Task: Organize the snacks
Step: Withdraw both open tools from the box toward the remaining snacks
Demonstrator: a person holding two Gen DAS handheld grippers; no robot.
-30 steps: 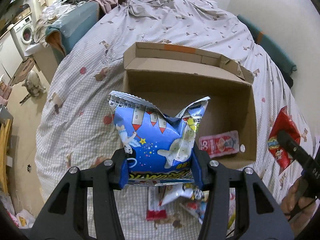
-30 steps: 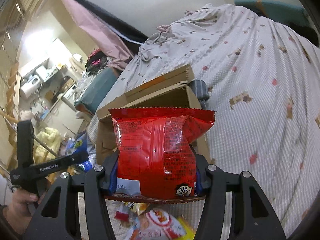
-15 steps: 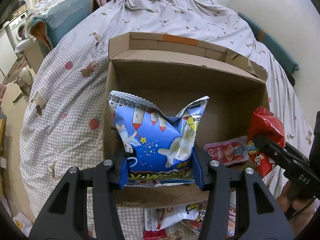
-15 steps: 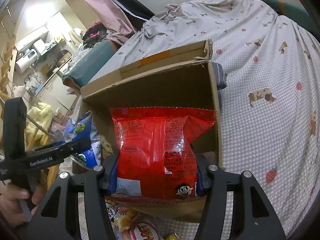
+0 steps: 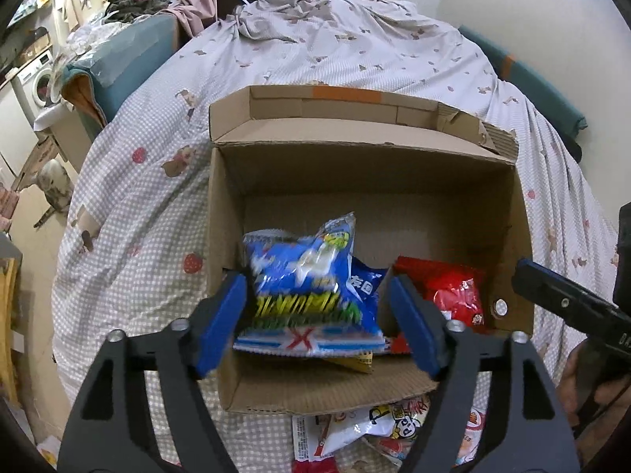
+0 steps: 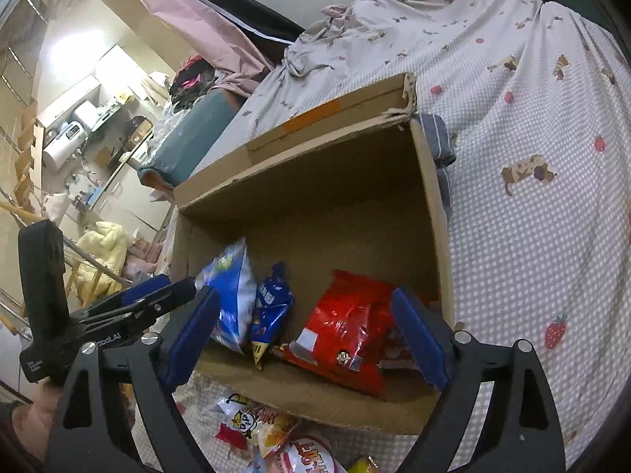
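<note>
Blue pads on the left tool [image 5: 317,319] stand spread wide, and the blue snack bag [image 5: 311,287] sits blurred between them, seemingly let go; whether the left pad touches it I cannot tell. It lies low in the cardboard box [image 5: 524,236] at the centre of the frame, on top of a darker blue packet [image 6: 272,303]. The right tool [image 6: 307,335] is likewise released, its pads parted either side of the red snack bag [image 6: 355,327], which lies on the box floor at the lower right of that view.

These bags look light, puffed with air and glossy, so they should crumple and slide under pressure. I would take the next one across its flat lower seam or its middle, closing gently so the contents are not crushed.

More loose packets [image 6: 276,441] lie on the checked bedspread [image 5: 130,236] just below the box's near wall, at the bottom of both views. That near cardboard wall stands between them and the inside, so each must be lifted over it. Both tools work close together, so they could bump over the box.
</note>
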